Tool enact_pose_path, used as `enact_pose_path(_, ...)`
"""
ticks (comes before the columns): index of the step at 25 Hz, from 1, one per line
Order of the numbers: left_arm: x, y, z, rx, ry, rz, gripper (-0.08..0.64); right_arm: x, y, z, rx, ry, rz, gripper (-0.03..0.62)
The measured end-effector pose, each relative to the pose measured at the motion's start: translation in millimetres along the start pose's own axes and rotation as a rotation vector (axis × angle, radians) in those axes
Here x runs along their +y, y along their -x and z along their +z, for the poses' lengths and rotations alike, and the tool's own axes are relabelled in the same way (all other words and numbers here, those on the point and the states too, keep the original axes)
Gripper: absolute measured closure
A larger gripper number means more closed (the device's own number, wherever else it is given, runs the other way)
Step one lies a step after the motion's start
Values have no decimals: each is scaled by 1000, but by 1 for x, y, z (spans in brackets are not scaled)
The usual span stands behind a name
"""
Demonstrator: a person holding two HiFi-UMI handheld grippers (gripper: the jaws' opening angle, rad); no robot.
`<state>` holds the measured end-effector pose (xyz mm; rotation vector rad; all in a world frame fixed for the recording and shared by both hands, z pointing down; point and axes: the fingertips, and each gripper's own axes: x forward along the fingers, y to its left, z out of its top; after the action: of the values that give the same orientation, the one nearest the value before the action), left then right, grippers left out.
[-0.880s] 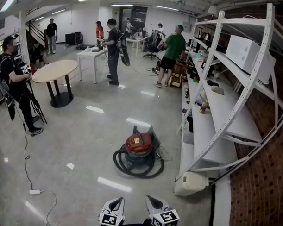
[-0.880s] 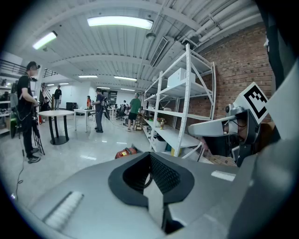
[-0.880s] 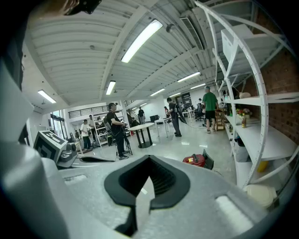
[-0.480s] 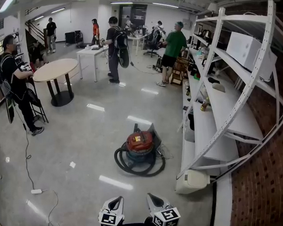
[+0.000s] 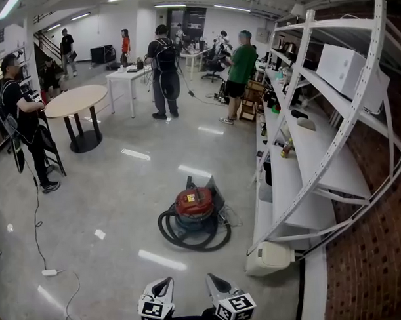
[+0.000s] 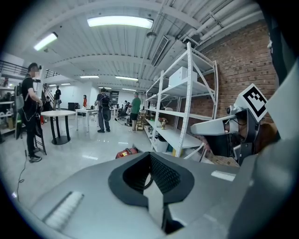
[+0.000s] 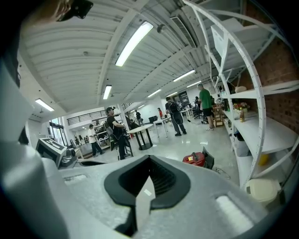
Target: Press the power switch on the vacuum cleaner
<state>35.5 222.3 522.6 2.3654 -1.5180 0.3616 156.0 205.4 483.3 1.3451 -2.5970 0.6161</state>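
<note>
**Head view, vacuum cleaner:** the red-topped vacuum cleaner (image 5: 195, 203) stands on the floor (image 5: 123, 191) ahead of me, well apart from both tools. Its dark hose (image 5: 190, 240) is coiled around its base, and a shelving rack (image 5: 300, 185) stands to its right.
**Head view, tools:** the left tool (image 5: 167, 282) and right tool (image 5: 212, 279) sit side by side at the lower edge, pointing forward, near nothing.
**Left gripper view:** I read the left tool (image 6: 150, 184) as closed, its jaws meeting with nothing between them. The vacuum cleaner (image 6: 125, 152) shows small beyond the tips.
**Right gripper view:** the right tool (image 7: 147, 184) is likewise drawn together and empty. The vacuum cleaner (image 7: 195, 159) lies ahead, right of the jaw line.
**Power switch:** too small for me to locate from here.
**Stage:** approach, by my judgement; no press has begun.
**Risk, footing:** the hose loops and a loose cable (image 5: 60, 272) on the floor could snag my approach.
**Risk, aim:** with the switch unidentified, I may press the wrong feature. Too hard a push could shift the body instead of toggling the switch.
</note>
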Motion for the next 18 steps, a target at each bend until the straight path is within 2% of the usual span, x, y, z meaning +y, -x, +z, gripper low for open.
enact_pose_path(12,-60,-37,6,27,-53,-6,543,-62,27,10,-47,22,-10,600)
enact_pose_path(18,-89,-51,6,52,-76,0,543,-81,37,18,-52,50,23,600)
